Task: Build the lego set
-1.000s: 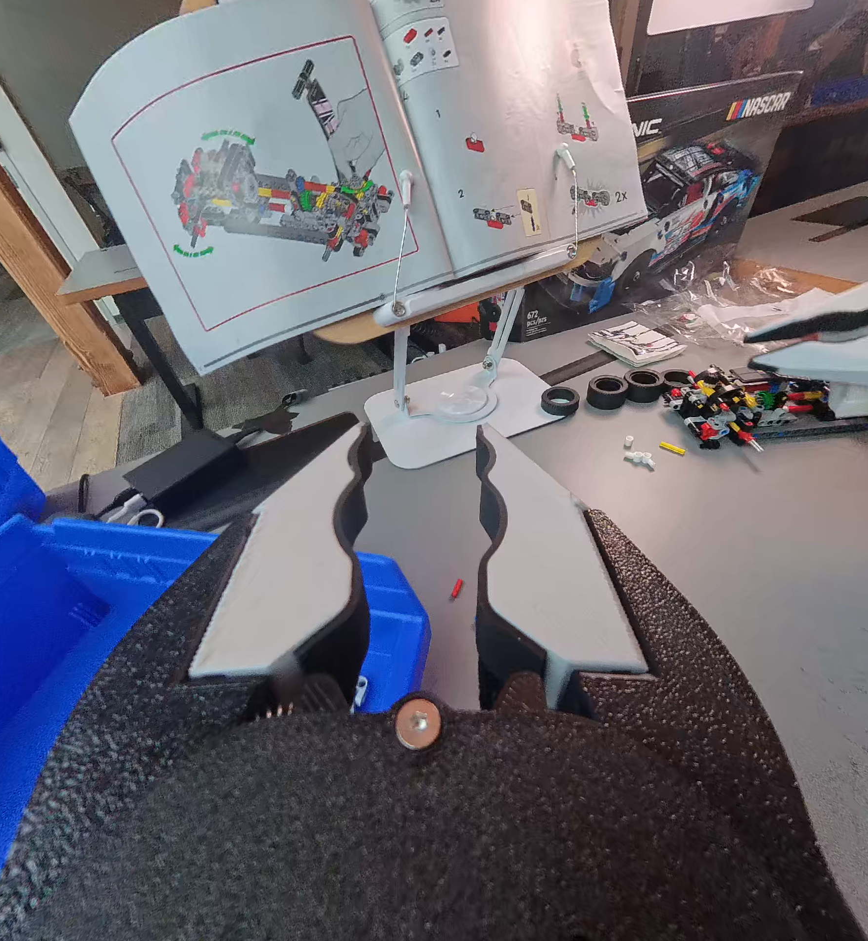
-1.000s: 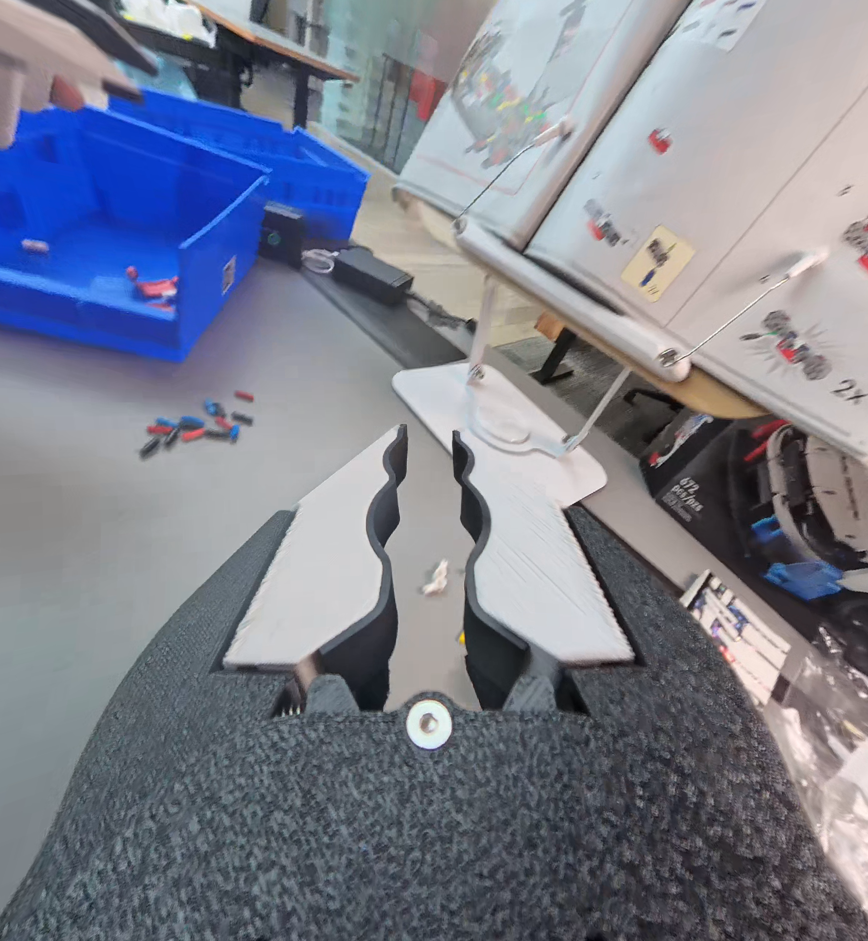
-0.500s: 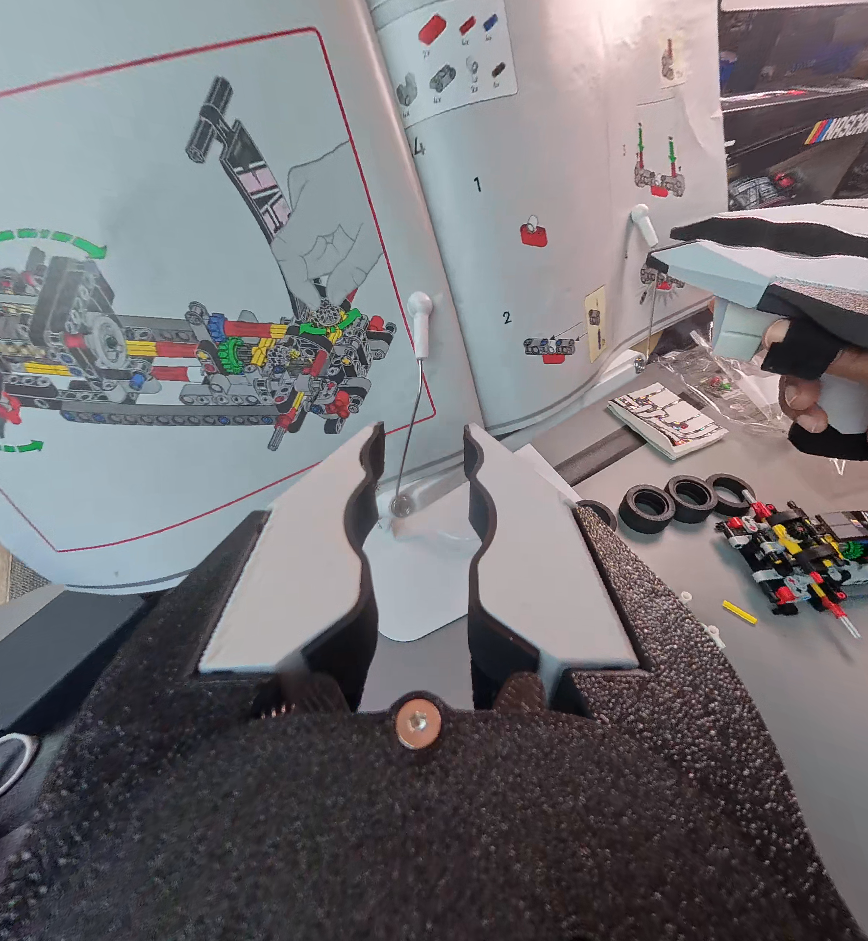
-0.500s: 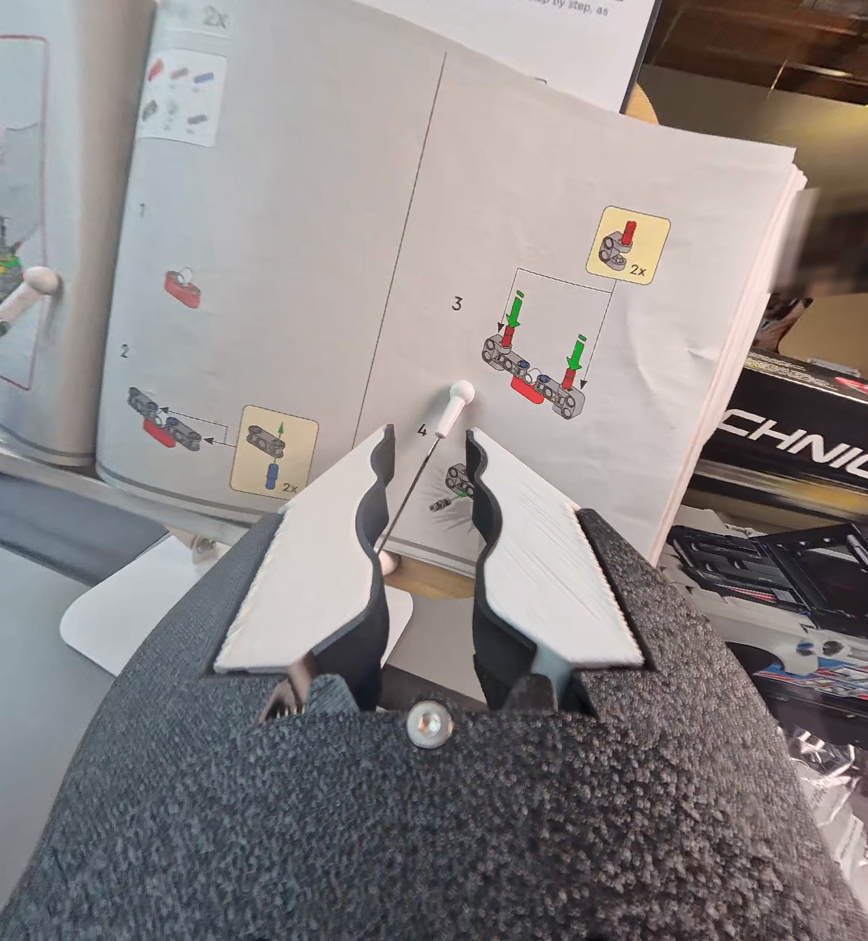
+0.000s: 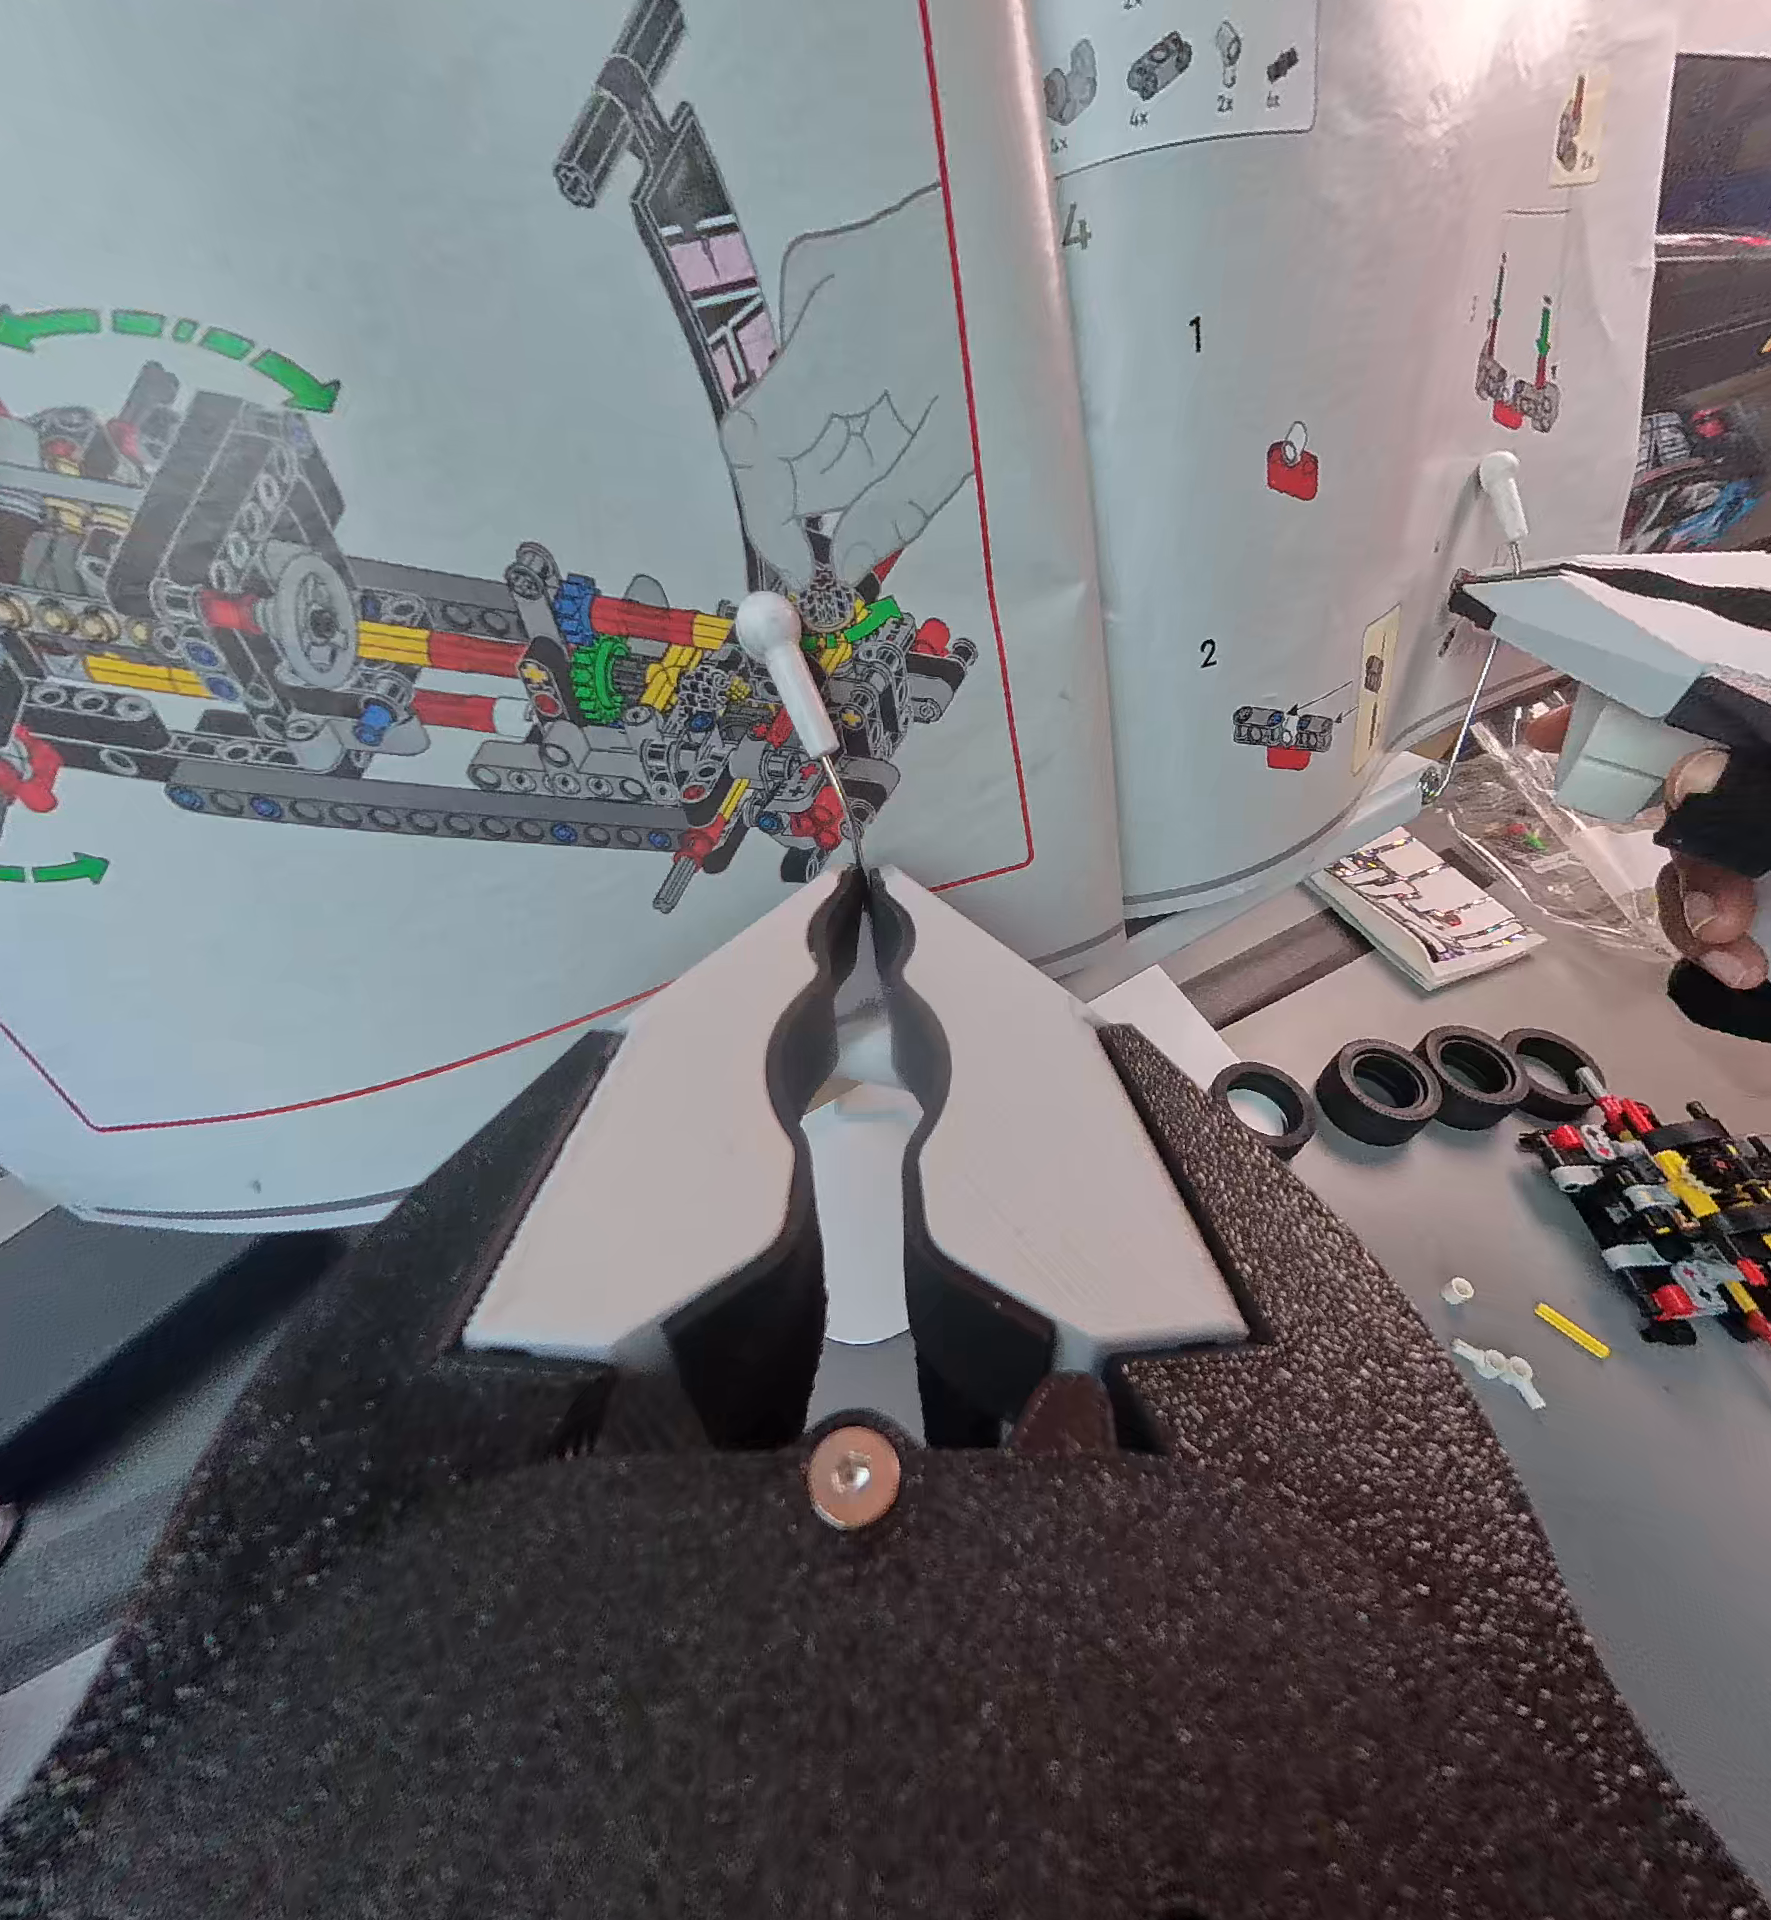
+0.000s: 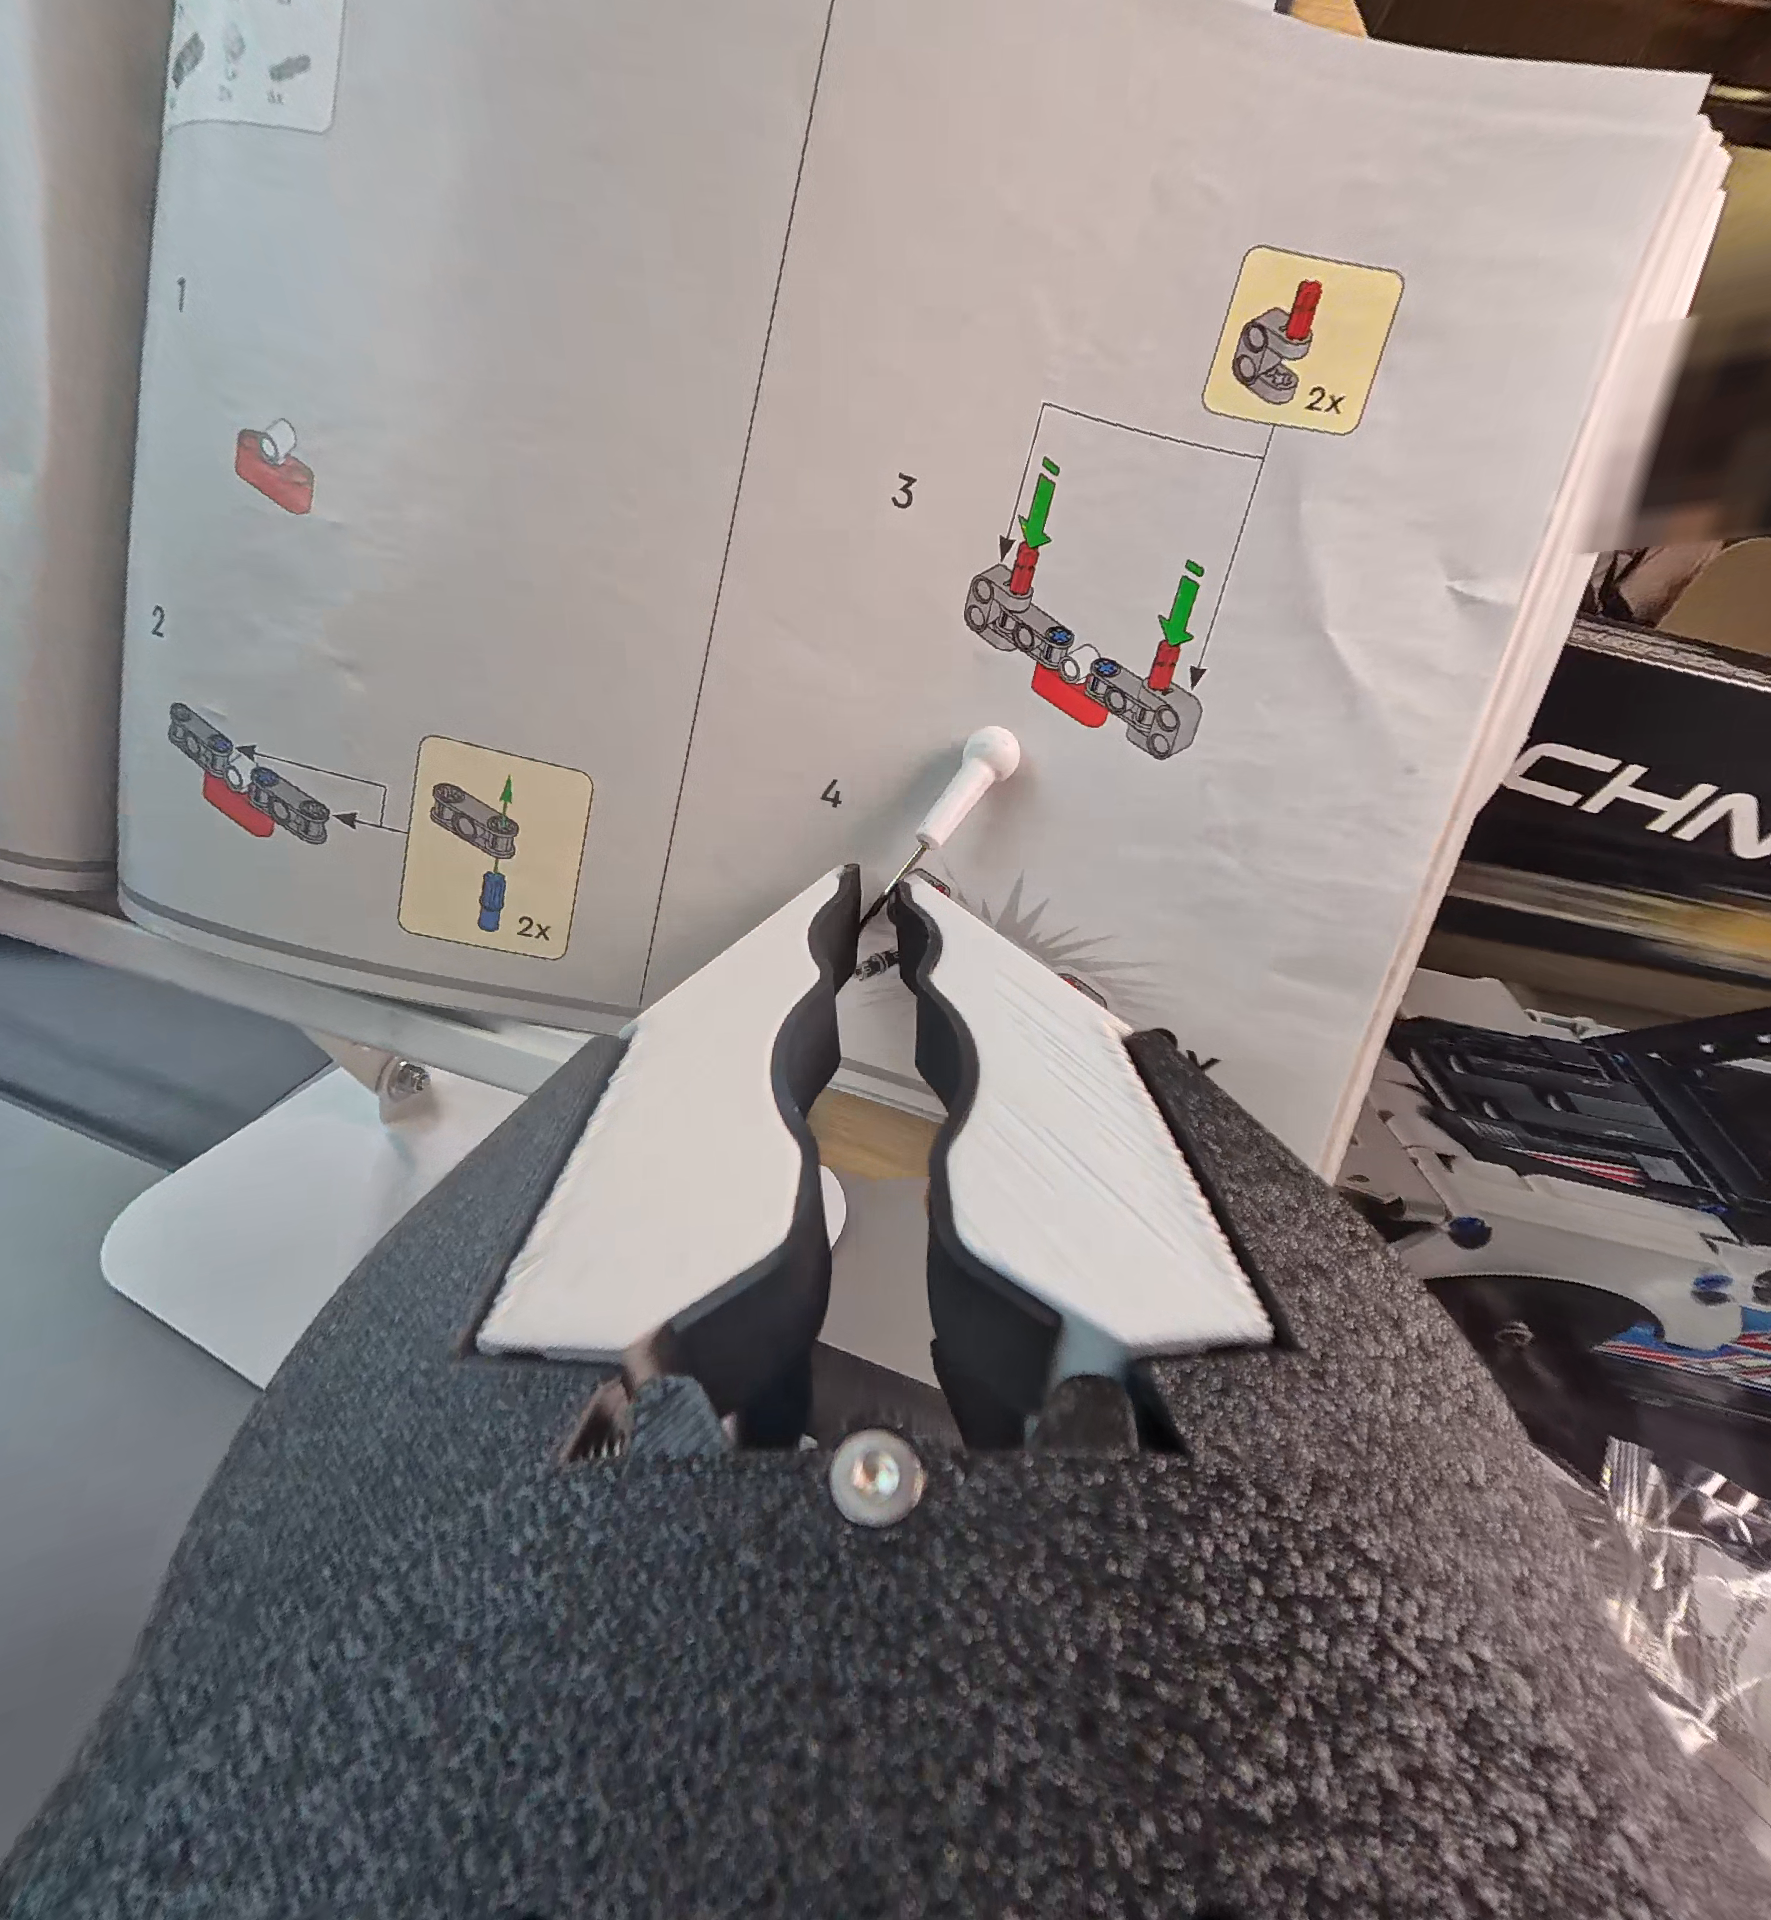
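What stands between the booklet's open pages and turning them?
Two white-tipped holder wires press across the instruction booklet. The left gripper is shut on the left wire; the right wire sits inside the nearly closed right gripper. Nothing else visible.

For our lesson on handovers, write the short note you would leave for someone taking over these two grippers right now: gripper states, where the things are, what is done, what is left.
Left gripper: shut on the left page clip wire of the book stand, nothing else held.
Right gripper: nearly closed around the right page clip wire; whether it grips is unclear.
The instruction book stands open on the stand. The part-built chassis, four black tyres and a few loose small parts lie on the table, to the right.
Done: chassis part-built.
Left: probably free the clips to turn the page, then carry on building; no piece is in hand.
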Tool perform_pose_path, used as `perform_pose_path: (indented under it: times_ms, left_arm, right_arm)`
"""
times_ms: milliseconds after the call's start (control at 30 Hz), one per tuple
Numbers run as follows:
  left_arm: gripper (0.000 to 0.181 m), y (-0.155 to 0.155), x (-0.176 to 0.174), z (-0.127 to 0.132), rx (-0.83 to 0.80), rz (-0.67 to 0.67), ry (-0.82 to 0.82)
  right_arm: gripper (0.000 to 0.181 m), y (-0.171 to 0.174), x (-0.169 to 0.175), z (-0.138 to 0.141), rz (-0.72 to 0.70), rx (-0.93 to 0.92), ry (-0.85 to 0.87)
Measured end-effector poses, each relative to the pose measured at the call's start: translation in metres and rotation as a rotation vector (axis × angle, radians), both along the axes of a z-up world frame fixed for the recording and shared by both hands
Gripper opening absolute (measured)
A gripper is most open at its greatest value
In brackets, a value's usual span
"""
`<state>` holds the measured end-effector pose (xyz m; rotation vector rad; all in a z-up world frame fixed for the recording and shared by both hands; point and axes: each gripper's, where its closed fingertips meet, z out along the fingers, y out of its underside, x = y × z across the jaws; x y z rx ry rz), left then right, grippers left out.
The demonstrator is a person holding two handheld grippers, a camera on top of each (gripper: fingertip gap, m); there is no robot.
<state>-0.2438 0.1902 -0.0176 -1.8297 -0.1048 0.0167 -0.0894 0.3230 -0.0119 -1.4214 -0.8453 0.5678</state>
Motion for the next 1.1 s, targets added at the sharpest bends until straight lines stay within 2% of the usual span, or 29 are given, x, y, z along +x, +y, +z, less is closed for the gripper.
perform_pose_path:
  times_ms: [433, 600, 633, 667, 700, 767, 800, 867, 967, 1033, 1100]
  left_arm:
    - [0.001, -0.001, -0.003, 0.0, 0.034, -0.001, -0.007]
    - [0.002, -0.002, -0.004, 0.0, 0.031, 0.005, -0.002]
    - [0.002, -0.002, -0.004, 0.0, 0.032, 0.005, -0.003]
    - [0.002, -0.002, -0.005, 0.0, 0.033, 0.008, -0.002]
    - [0.002, -0.002, -0.005, -0.001, 0.034, 0.007, -0.003]
    - [0.002, -0.002, -0.005, 0.0, 0.037, 0.005, -0.009]
    - [0.002, -0.002, -0.005, 0.0, 0.038, 0.006, -0.006]
    - [0.002, -0.002, -0.005, 0.0, 0.041, 0.008, -0.005]
    - [0.001, -0.001, -0.005, 0.0, 0.054, 0.021, -0.025]
    - [0.001, -0.002, -0.005, 0.0, 0.063, 0.03, -0.039]
    - [0.001, -0.004, -0.005, 0.0, 0.064, 0.03, -0.049]
  right_arm:
    - [0.011, 0.006, 0.026, -0.025, -0.003, -0.136, 0.108]
    - [0.015, 0.002, 0.034, -0.041, 0.015, -0.366, 0.179]
    - [0.02, 0.0, 0.037, -0.041, 0.011, -0.402, 0.203]
    - [0.037, 0.002, 0.045, -0.04, -0.025, -0.409, 0.231]
    - [0.032, 0.001, 0.05, -0.04, -0.033, -0.413, 0.244]
    - [0.034, 0.0, 0.06, -0.039, -0.046, -0.457, 0.294]
    - [0.035, -0.002, 0.066, -0.031, -0.065, -0.402, 0.305]
    - [0.032, -0.012, 0.07, -0.008, -0.1, -0.199, 0.237]
    - [0.029, -0.04, 0.036, 0.019, 0.01, -0.051, 0.146]
    - [0.027, -0.028, 0.022, 0.009, -0.043, -0.04, 0.052]
    - [0.022, -0.006, 0.023, -0.032, -0.106, -0.216, 0.009]
